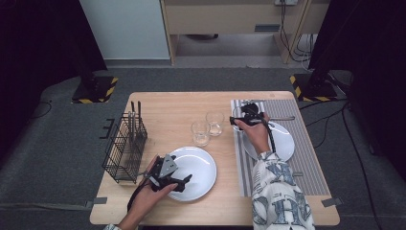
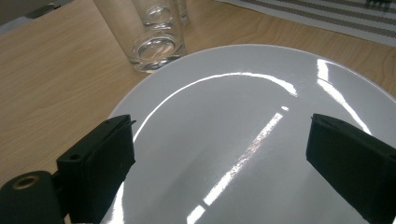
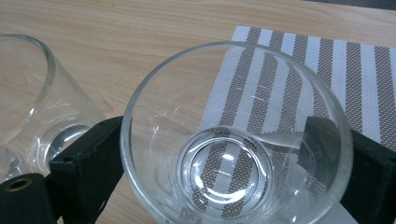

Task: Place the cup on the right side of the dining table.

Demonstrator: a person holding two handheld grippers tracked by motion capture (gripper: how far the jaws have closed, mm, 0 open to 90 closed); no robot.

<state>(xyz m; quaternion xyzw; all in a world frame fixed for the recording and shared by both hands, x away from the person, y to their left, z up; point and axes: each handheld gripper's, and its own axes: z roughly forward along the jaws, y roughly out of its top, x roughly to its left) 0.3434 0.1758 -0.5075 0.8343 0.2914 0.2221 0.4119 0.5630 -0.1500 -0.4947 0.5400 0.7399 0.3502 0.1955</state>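
Table-setting is seen partway done: one glass point(image 3: 233, 140) is straddled by the wide-open right gripper point(image 1: 238, 120) at the placemat's point(image 3: 327, 70) edge, unpressed. The open left gripper point(image 1: 184, 180) is held empty over a plate point(image 2: 243, 116). Cutlery is left in the rack point(image 1: 125, 148).

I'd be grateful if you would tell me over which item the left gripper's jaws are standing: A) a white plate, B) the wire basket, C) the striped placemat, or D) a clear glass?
A: in the left gripper view, the left gripper's open jaws stand apart over the glossy white plate, with the glasses standing beyond its rim.
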